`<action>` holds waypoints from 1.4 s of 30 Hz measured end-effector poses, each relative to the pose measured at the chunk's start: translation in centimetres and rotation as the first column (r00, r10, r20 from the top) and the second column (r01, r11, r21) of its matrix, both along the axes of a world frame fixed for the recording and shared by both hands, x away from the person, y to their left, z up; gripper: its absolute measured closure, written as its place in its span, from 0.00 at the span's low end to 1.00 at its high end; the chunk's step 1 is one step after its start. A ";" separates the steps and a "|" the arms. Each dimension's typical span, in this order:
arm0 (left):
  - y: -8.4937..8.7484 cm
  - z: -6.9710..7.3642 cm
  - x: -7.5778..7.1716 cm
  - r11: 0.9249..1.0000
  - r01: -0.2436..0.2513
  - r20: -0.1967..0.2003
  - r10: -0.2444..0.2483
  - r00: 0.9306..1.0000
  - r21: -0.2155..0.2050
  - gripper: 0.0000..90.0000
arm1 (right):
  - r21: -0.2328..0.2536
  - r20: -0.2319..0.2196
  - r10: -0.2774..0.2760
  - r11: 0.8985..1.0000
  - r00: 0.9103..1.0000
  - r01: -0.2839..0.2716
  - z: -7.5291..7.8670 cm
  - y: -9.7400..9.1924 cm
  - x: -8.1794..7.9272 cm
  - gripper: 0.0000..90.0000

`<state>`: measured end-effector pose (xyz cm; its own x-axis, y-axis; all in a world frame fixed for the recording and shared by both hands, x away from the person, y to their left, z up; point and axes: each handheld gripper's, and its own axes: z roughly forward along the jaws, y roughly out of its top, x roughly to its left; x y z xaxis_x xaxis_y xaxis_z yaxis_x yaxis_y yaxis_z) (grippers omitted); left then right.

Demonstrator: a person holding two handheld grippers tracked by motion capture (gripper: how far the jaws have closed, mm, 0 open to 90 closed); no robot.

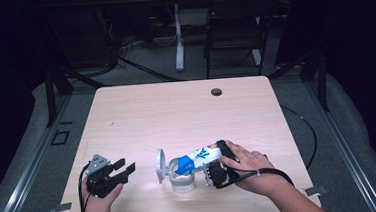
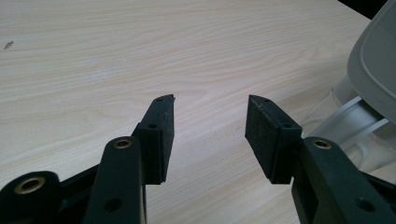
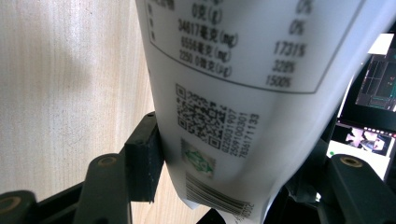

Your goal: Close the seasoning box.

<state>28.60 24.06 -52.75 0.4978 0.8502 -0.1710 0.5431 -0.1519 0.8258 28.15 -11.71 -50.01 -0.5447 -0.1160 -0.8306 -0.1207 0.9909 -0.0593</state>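
Your left gripper (image 1: 123,171) rests near the front left corner of the tabletop (image 1: 176,112), jaws apart with nothing between them. Your right gripper (image 1: 219,170) is clamped on the white pouch (image 1: 199,156), tilted with its blue end over the clear container (image 1: 182,177) by the front edge. The container's grey lid (image 1: 159,164) stands open.

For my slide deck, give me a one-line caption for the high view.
Right gripper tips a white-and-blue packet over a clear lidded jar; left gripper rests open.
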 end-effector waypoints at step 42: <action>0.2 -0.1 0.0 1.000 0.000 -0.009 0.000 1.000 0.000 0.58 | -0.044 0.020 0.021 0.999 1.000 -0.021 0.2 0.5 -0.2 0.45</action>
<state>28.63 24.22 -52.82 0.4966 0.8501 -0.1753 0.5505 -0.1523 0.8208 28.00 -11.17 -49.79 -0.5244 -0.1638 -0.8356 -0.1397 0.9846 -0.1053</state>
